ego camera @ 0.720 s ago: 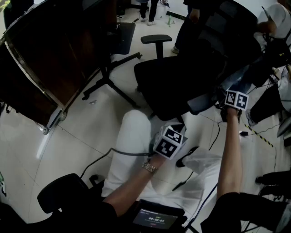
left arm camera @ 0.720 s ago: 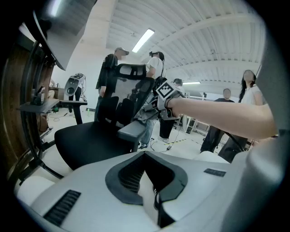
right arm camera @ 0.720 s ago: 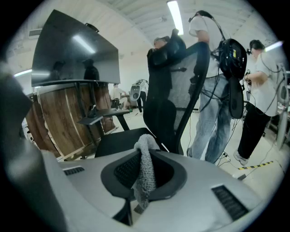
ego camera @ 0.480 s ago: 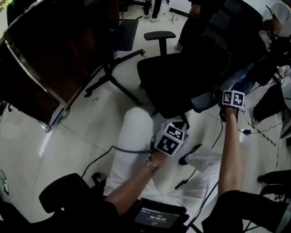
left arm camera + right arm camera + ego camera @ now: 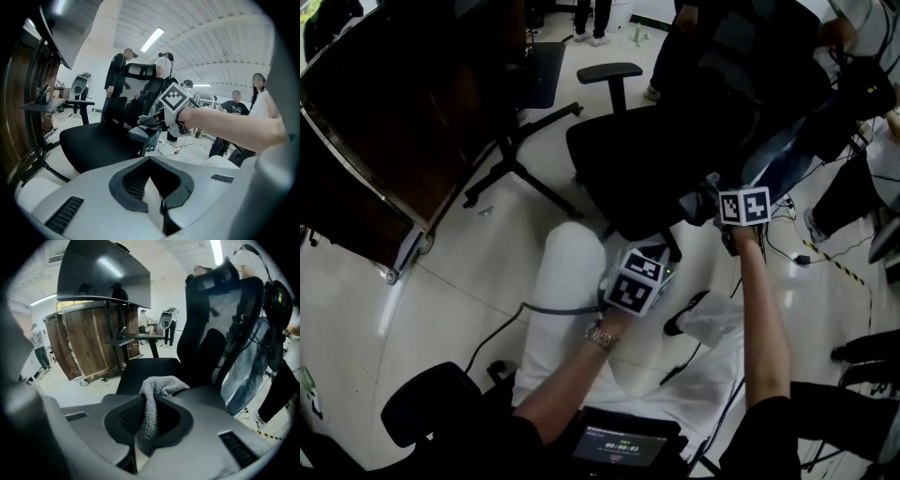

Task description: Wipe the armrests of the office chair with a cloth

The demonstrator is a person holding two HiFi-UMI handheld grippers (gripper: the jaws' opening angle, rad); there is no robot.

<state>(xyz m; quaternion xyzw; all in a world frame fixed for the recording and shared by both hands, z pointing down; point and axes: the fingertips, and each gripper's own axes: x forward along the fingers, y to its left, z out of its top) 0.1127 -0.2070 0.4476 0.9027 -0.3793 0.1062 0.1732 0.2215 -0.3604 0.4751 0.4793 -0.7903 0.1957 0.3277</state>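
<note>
The black office chair (image 5: pixel 656 150) stands in front of me, its far armrest (image 5: pixel 609 72) sticking up bare. My right gripper (image 5: pixel 712 199) lies on the near armrest (image 5: pixel 694 204), by the seat's right edge. In the right gripper view that gripper (image 5: pixel 145 427) is shut on a grey terry cloth (image 5: pixel 154 385), which bunches out ahead of the jaws. The left gripper view shows the right gripper (image 5: pixel 161 119) pressed down onto the near armrest (image 5: pixel 140 134). My left gripper (image 5: pixel 642 272) hovers over my white-trousered knee, clear of the chair, its jaws shut (image 5: pixel 161 206) with nothing in them.
A dark wooden barrel-shaped table (image 5: pixel 394 122) stands at the left, with a second chair's star base (image 5: pixel 516 159) beside it. A blue-grey garment (image 5: pixel 778 155) hangs at the chair's back. Cables (image 5: pixel 806 253) run over the floor at right. People stand behind. A black stool (image 5: pixel 431 403) sits near left.
My right gripper has slid left along the near armrest with the cloth, toward the armrest's front end. The left gripper has stayed over my knee.
</note>
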